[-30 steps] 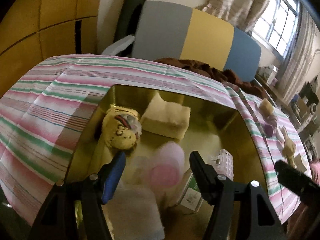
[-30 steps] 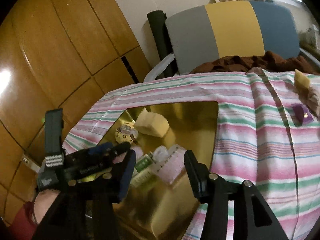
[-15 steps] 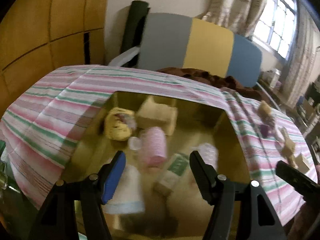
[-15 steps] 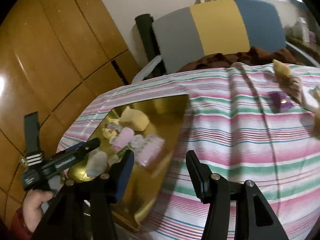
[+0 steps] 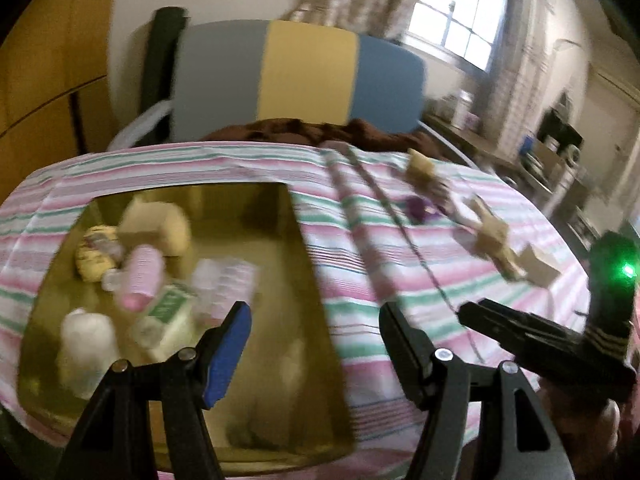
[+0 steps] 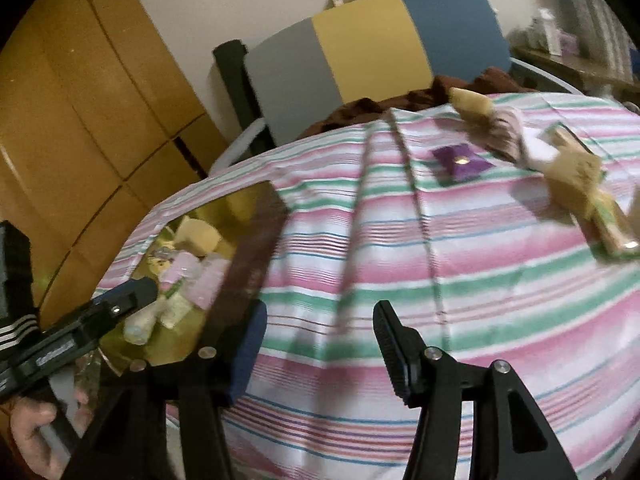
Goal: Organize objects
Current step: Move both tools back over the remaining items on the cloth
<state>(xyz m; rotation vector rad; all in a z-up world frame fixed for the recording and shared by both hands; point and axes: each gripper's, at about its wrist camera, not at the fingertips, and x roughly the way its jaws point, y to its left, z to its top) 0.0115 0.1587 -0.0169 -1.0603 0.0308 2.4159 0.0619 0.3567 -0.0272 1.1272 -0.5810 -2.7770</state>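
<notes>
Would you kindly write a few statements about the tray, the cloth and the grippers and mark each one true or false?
1. The gold tray holds several small items, including a pink bottle. True.
2. The right gripper clamps the purple pouch. False: its fingers are apart with nothing between them; the pouch lies farther off on the striped cloth.
3. The left gripper is empty. True.
4. The purple pouch lies inside the tray. False: it lies on the cloth, outside the tray.
5. The cloth is plain white. False: it has pink, green and white stripes.
</notes>
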